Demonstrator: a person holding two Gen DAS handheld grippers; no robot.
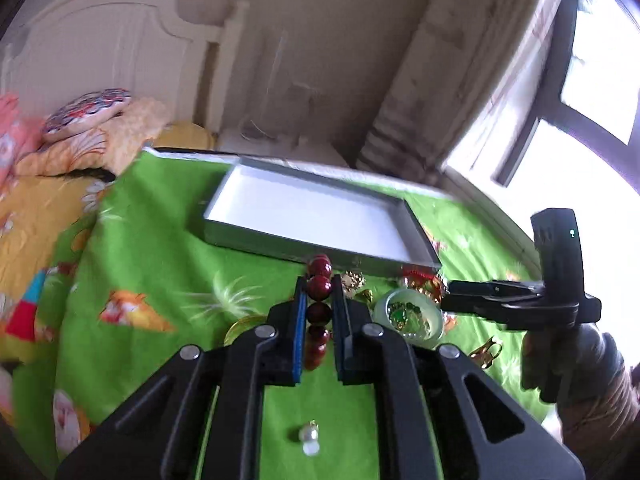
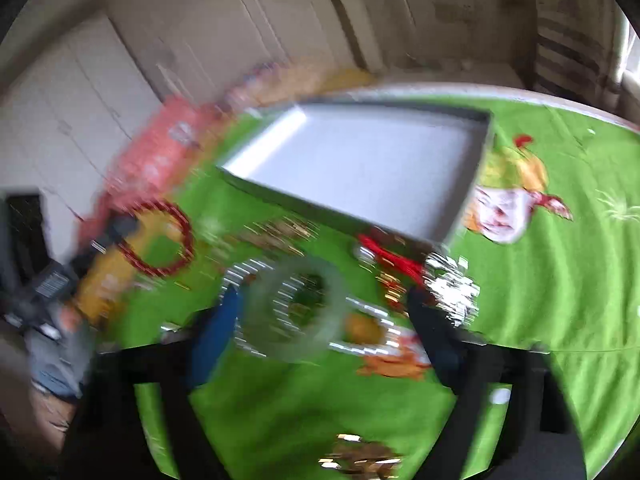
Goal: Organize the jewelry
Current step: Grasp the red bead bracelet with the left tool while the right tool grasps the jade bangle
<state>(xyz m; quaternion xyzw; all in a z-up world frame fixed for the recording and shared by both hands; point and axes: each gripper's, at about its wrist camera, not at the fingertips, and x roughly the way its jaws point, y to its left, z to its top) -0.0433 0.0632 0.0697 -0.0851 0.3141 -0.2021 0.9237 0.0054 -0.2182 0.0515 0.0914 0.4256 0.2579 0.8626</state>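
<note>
Bead bracelet (image 1: pixel 319 312) clamped in left gripper (image 1: pixel 319 292); one tray (image 1: pixel 256 236), seemingly empty.

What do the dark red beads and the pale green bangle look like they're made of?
Dark red bead bracelet: probably polished wood or resin; opaque, glossy highlights. Pale green bangle: likely jade or glass; translucent, smooth, milky. Neither can be confirmed from these views.

My left hand-held gripper (image 1: pixel 319 312) pinches a dark red bead bracelet (image 1: pixel 319 312) before the shallow grey, white-floored tray (image 1: pixel 416 216). A pale green bangle (image 1: pixel 408 316) lies flat on the green cloth, ringing small green pieces; gold trinkets (image 1: pixel 354 280) scatter nearby.
</note>
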